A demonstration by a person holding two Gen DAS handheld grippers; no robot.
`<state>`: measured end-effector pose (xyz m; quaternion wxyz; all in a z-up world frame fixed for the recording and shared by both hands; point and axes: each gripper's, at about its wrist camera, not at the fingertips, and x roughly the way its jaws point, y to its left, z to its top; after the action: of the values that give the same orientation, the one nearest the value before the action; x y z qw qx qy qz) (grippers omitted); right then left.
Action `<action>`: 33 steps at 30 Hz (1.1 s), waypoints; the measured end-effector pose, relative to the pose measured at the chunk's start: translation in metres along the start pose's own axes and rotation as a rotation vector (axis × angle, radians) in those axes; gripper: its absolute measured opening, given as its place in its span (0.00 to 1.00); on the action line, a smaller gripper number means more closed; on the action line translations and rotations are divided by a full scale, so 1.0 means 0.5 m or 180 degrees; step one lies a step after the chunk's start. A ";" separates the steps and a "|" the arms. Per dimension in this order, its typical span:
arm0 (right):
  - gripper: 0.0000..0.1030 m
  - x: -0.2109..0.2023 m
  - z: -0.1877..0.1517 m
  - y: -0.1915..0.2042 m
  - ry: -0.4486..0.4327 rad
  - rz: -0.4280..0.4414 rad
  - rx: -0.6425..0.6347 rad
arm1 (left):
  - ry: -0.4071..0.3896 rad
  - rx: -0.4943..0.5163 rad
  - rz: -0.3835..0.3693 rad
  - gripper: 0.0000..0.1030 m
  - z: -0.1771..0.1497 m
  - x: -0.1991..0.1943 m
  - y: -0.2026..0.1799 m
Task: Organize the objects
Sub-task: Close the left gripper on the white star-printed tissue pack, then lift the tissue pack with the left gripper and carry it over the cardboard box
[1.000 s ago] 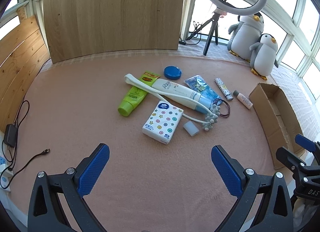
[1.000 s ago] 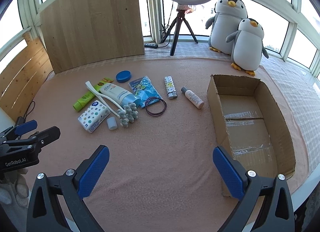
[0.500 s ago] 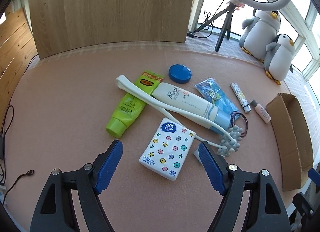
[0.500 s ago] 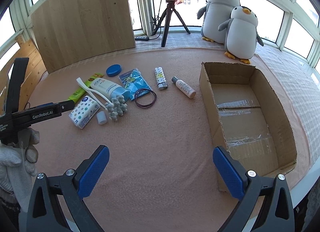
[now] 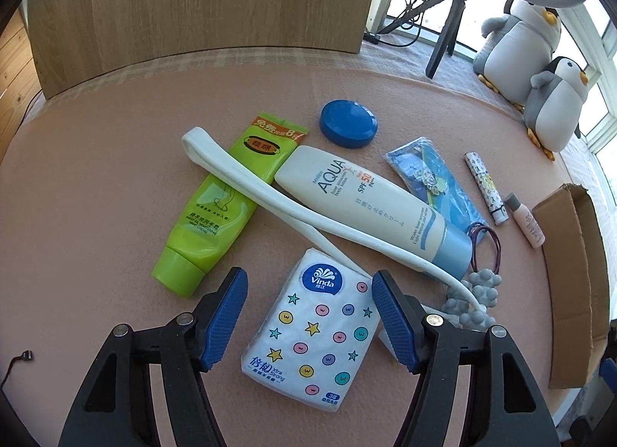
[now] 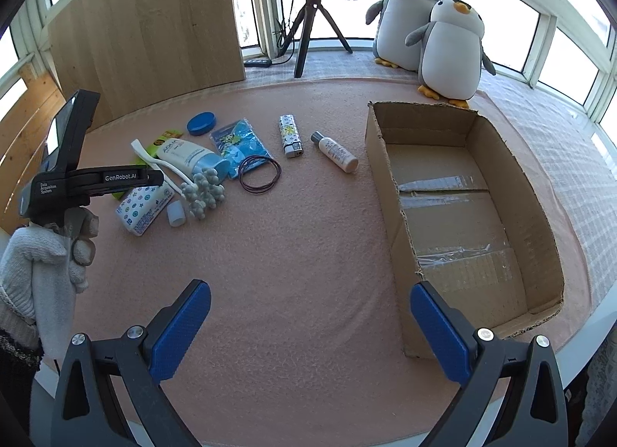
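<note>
A white tissue pack (image 5: 320,335) printed with stars and dots lies flat on the pink mat. My left gripper (image 5: 308,275) points down over it, its jaws closing with the pack between them. The right pad is at the pack's edge and a gap shows on the left. Just beyond lie a green tube (image 5: 219,208), a white sunscreen bottle (image 5: 370,204) and a long white massager (image 5: 270,196) with grey balls. My right gripper (image 6: 310,289) hangs open over bare mat, nothing between its fingers, left of the open cardboard box (image 6: 389,177).
A blue lid (image 5: 348,123), blue packet (image 5: 435,184), lighter (image 6: 290,130), small bottle (image 6: 335,152), hair ties (image 6: 259,175) and a small white cap (image 6: 176,212) lie on the mat. A gloved hand (image 6: 42,265) holds the left gripper. Two plush penguins (image 6: 447,42), a tripod and a wooden board stand behind.
My left gripper has come forward and down over the tissue pack, and its jaws have narrowed around it. The right gripper has barely shifted.
</note>
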<state>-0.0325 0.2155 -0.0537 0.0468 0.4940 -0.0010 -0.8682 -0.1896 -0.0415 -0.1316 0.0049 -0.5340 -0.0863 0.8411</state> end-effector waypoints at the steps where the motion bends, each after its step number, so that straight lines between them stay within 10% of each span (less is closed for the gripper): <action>1: 0.99 0.001 -0.001 -0.001 0.0006 -0.0002 0.0003 | -0.0004 0.0003 -0.0020 0.66 -0.001 0.000 0.000; 33: 0.99 0.025 -0.008 0.055 0.0087 0.0203 -0.0214 | 0.0134 -0.0294 -0.0737 0.59 -0.233 -0.092 0.009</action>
<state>-0.0330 0.1871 -0.0653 0.0910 0.5037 0.0130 -0.8590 -0.0650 -0.0344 -0.1394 0.0792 -0.5377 -0.1859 0.8186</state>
